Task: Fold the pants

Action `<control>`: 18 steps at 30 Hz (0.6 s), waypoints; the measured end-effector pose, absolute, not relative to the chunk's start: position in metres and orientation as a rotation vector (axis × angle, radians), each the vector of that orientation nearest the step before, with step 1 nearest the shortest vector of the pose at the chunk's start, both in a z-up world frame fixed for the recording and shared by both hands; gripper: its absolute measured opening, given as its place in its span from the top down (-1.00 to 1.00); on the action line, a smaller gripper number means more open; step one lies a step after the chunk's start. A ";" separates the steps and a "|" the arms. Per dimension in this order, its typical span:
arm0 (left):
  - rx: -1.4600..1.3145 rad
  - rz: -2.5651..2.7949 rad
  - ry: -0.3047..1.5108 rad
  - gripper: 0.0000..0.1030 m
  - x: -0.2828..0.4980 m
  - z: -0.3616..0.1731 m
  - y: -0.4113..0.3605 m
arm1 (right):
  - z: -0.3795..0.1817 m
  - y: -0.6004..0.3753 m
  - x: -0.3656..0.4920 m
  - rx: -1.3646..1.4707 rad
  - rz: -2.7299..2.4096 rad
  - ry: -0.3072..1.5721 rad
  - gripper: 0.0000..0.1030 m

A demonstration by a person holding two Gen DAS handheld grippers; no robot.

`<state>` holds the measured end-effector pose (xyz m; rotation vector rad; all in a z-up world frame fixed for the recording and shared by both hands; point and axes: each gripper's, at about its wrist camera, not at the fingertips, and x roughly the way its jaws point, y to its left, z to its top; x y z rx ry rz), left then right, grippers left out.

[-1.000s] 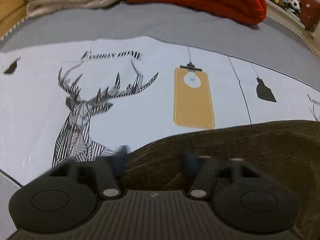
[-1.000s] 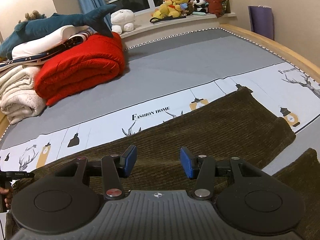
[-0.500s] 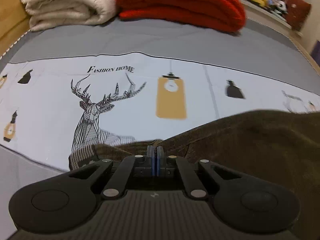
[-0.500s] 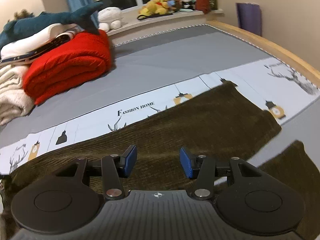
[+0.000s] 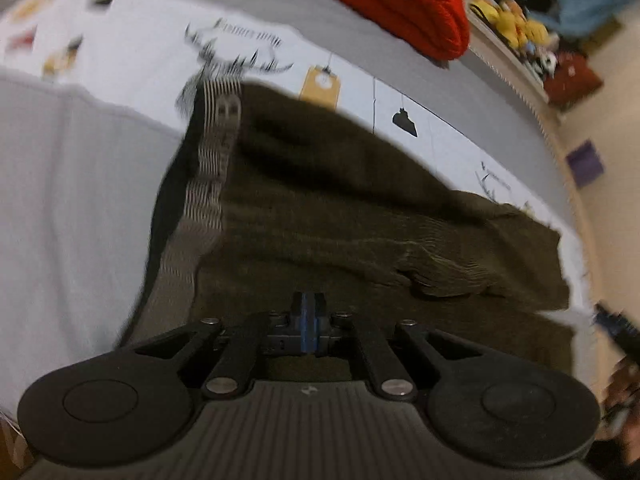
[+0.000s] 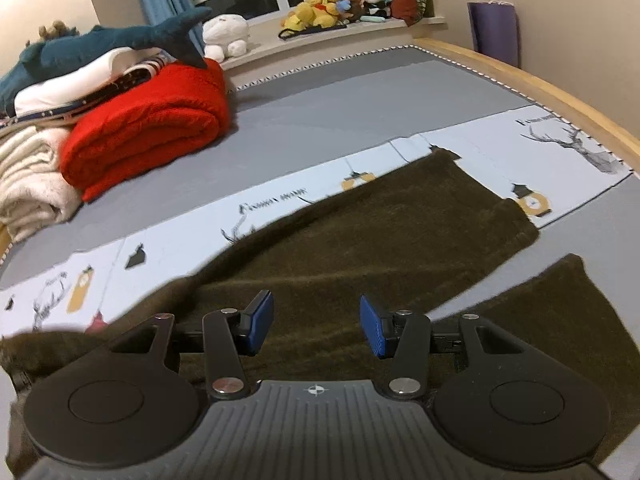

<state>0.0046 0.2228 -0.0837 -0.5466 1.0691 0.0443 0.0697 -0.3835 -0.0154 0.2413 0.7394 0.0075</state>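
Your left gripper (image 5: 307,322) jaws have just clamped the dark brown corduroy pants (image 5: 360,216) waistband and lifted it; fold begins. Right gripper (image 6: 317,326) jaws open, empty.

Right tool (image 6: 317,324): blue pads spread apart, nothing between them, hovering over dark brown corduroy pants (image 6: 360,240) laid across the bed (image 6: 360,120). Upper pant leg extends right over the white printed band of the sheet (image 6: 280,196); second leg (image 6: 560,312) lies apart from it at lower right, grey sheet showing between. Folded red blanket (image 6: 148,136) at far left beside cream blankets (image 6: 28,184), blue plush shark (image 6: 100,40) on top of the pile; stuffed toys (image 6: 324,4) on the window ledge.
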 end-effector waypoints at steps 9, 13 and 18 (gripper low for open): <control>-0.735 0.101 0.969 0.21 0.040 -0.088 0.232 | -0.023 -0.412 0.074 0.440 -0.050 0.756 0.02; -0.559 0.115 0.894 0.21 0.077 -0.076 0.204 | -0.024 -0.402 0.082 0.426 -0.032 0.761 0.02; -0.304 0.134 0.831 0.16 0.136 -0.086 0.183 | -0.023 -0.386 0.094 0.344 0.014 0.756 0.02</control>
